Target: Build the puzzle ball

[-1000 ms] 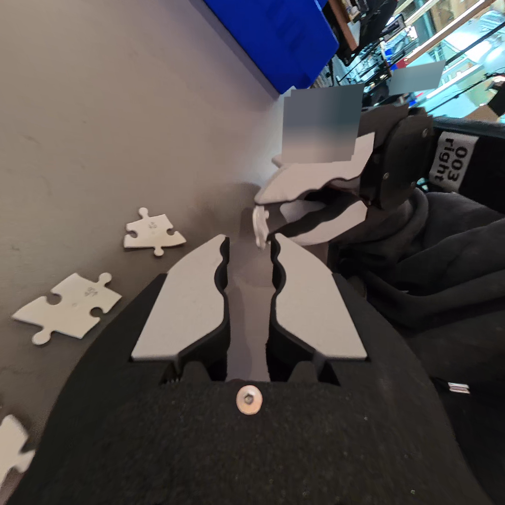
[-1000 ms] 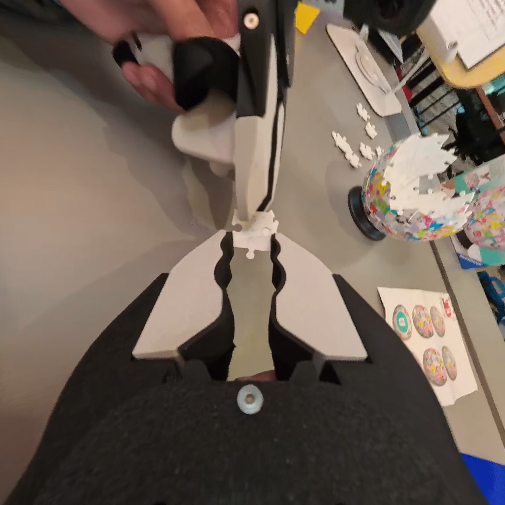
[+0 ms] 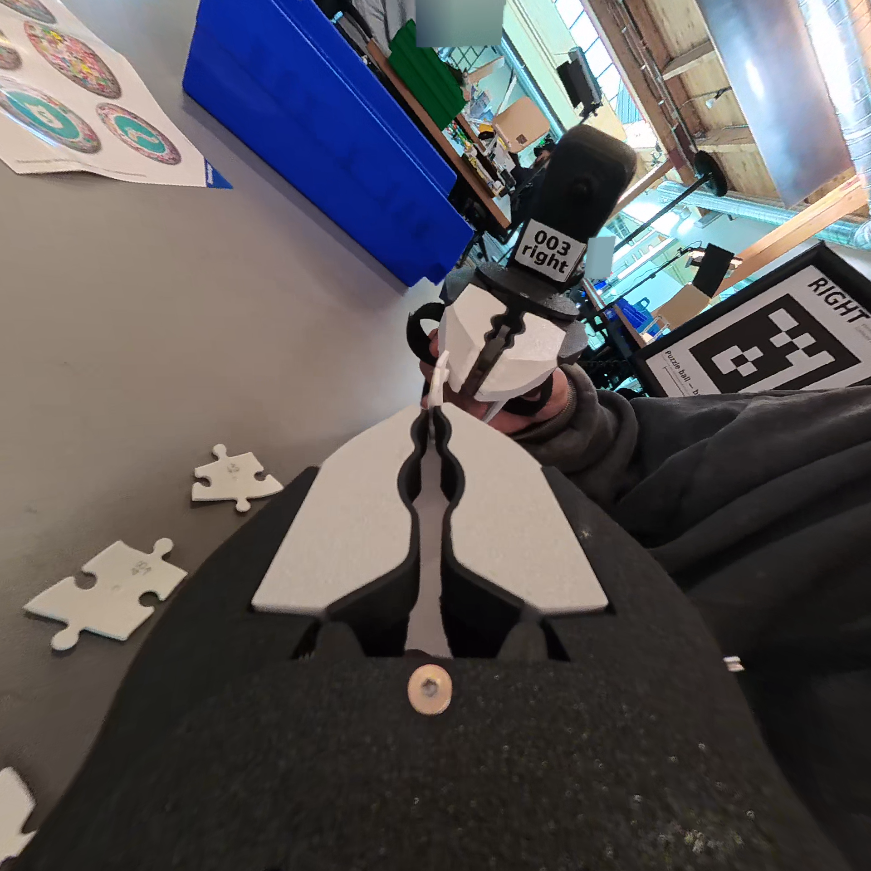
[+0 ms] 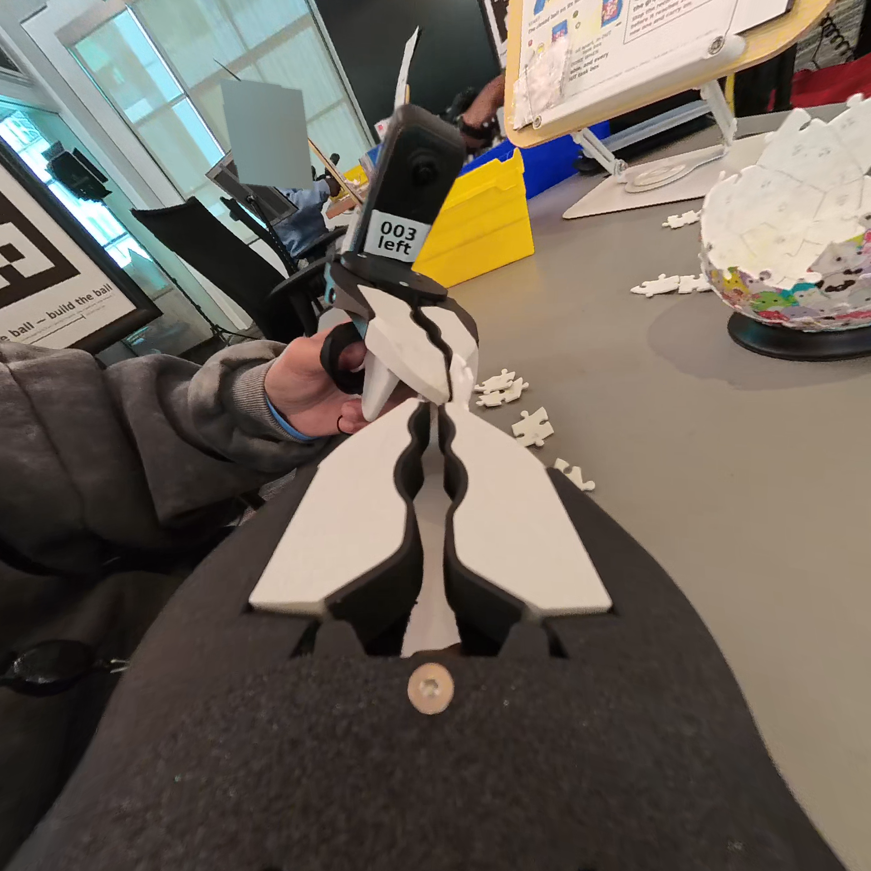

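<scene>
Midair, left claw (image 3: 431,414) and right claw (image 4: 433,412) both clenched on one white puzzle piece (image 3: 436,384) above desk (image 3: 141,330).

both views are bright and mostly sharp, lit by daylight from windows (image 4: 155,94) behind and overhead strips. wide-angle bending curves the edges. the puzzle ball (image 4: 792,245) throws a soft shadow on the grey table (image 4: 660,471). the instruction sheet (image 3: 80,94) shows slight blur and glare.
</scene>
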{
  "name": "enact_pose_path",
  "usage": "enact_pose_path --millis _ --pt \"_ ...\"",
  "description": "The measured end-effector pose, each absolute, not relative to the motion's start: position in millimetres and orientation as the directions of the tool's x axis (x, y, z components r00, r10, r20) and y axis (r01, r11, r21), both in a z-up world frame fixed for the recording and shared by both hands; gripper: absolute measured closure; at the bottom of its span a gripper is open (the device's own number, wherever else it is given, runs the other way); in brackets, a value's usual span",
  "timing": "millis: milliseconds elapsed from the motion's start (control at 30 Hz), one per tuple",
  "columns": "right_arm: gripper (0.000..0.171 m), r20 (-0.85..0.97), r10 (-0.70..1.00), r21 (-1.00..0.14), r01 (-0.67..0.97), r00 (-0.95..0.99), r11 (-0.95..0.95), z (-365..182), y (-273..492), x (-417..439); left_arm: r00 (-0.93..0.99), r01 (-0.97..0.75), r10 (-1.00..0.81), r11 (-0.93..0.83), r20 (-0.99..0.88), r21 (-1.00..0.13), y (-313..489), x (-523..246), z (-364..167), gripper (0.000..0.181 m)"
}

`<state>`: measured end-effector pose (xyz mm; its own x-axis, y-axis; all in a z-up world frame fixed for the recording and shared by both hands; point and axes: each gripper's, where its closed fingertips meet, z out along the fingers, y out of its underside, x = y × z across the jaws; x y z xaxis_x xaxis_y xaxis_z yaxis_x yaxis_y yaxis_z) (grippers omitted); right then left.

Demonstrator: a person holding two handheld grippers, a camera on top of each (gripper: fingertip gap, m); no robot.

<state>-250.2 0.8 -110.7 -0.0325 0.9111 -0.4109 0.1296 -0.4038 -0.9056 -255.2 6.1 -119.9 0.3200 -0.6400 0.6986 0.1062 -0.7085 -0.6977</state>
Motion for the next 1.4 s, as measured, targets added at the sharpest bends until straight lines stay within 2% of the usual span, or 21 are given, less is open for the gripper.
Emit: enact_pose_path --millis 200,367,467,933,1000,1100,1200,1333,1400 --pt "0.159 -0.445 0.895 -0.892 0.09 -0.012 -0.442 -108.3 11.2 -245.9 0.324 0.122 -0.647 -0.695 0.69 -0.709 7.4 -257.7 -116.3 0.179" --pt "0.161 -0.435 0.9 -0.896 0.108 -0.02 -0.43 -110.7 7.1 -248.2 0.32 0.099 -0.654 -0.696 0.685 -0.711 4.4 -252.6 -118.0 0.179" --pt "0.168 -0.418 0.908 -0.902 0.114 -0.003 -0.415 -112.5 8.9 -246.8 0.319 0.088 -0.661 -0.692 0.679 -0.716 3.1 -250.2 -118.1 0.179" --pt "0.169 -0.404 0.915 -0.906 0.132 0.007 -0.401 -112.1 11.6 -242.9 0.293 0.029 -0.665 -0.712 0.687 -0.702 -3.4 -238.4 -126.5 0.179" --pt "0.169 -0.403 0.915 -0.907 0.134 0.009 -0.4 -112.5 12.4 -242.4 0.271 0.048 -0.663 -0.714 0.697 -0.698 -3.1 -242.4 -122.5 0.177" --pt "0.169 -0.416 0.909 -0.9 0.138 0.004 -0.413 -113.8 14.8 -239.5 0.258 0.13 -0.654 -0.706 0.711 -0.696 3.8 -258.4 -111.9 0.16" --pt "0.169 -0.421 0.907 -0.896 0.156 -0.005 -0.415 -116.5 14.4 -238.9 0.264 0.175 -0.639 -0.705 0.723 -0.687 9.2 -270.5 -109.4 0.16" --pt "0.169 -0.374 0.927 -0.908 0.198 0.009 -0.369 -123.2 11.9 -240.9 0.277 0.113 -0.664 -0.695 0.695 -0.71 4.5 -263.3 -114.1 0.16" --pt "0.169 -0.376 0.927 -0.908 0.196 0.004 -0.369 -122.3 10.7 -241.6 0.285 0.054 -0.676 -0.697 0.68 -0.715 -0.8 -254.8 -120.6 0.169"
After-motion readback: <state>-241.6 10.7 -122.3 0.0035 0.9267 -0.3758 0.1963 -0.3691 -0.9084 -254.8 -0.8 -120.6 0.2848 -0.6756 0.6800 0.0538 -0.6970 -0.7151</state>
